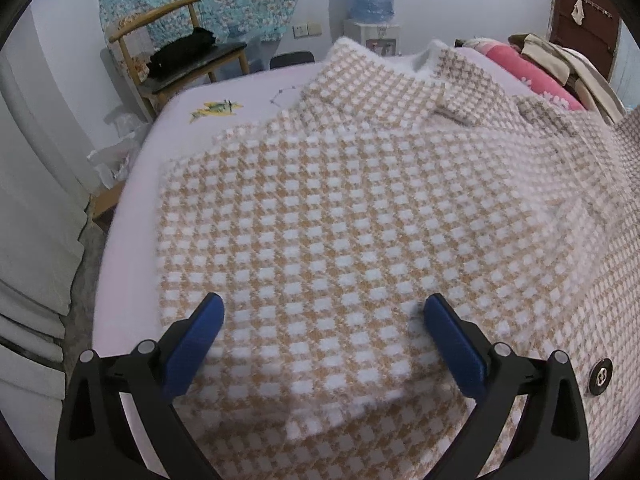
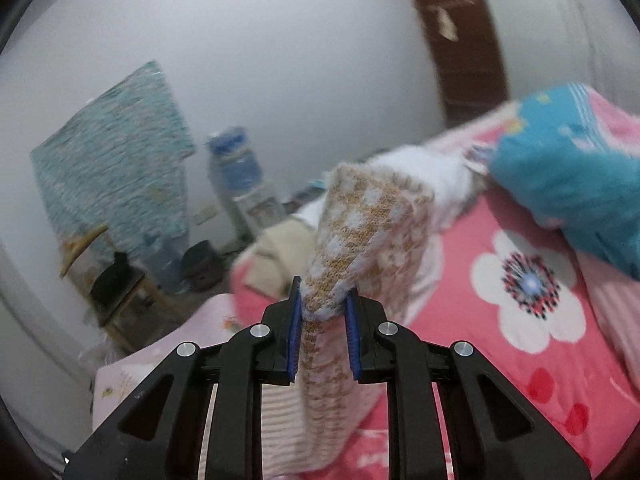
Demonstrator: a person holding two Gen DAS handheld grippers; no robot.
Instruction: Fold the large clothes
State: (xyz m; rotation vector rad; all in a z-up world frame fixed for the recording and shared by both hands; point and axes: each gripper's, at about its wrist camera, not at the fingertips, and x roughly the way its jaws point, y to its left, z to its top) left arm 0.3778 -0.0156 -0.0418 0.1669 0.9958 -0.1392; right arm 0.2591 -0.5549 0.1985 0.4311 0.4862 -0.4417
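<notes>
A large fuzzy coat [image 1: 340, 208] in a tan and white check lies spread over the bed, its collar at the far end. My left gripper [image 1: 324, 308] hovers over the coat's near part, open, with nothing between its blue fingers [image 1: 196, 344]. In the right wrist view my right gripper [image 2: 322, 296] is shut on a fold of the same checked coat [image 2: 360, 232], lifted off the bed so the cloth stands up between the blue pads [image 2: 295, 328] and hangs below them. A black snap button [image 1: 600, 376] shows at the coat's right edge.
The bed has a pale lilac sheet [image 1: 140, 184] on the left and a pink flowered quilt [image 2: 500, 280] with a blue pillow [image 2: 568, 184]. More clothes [image 1: 560, 60] pile at the far right. A wooden chair [image 1: 180, 60] and a water dispenser [image 1: 372, 4] stand by the wall.
</notes>
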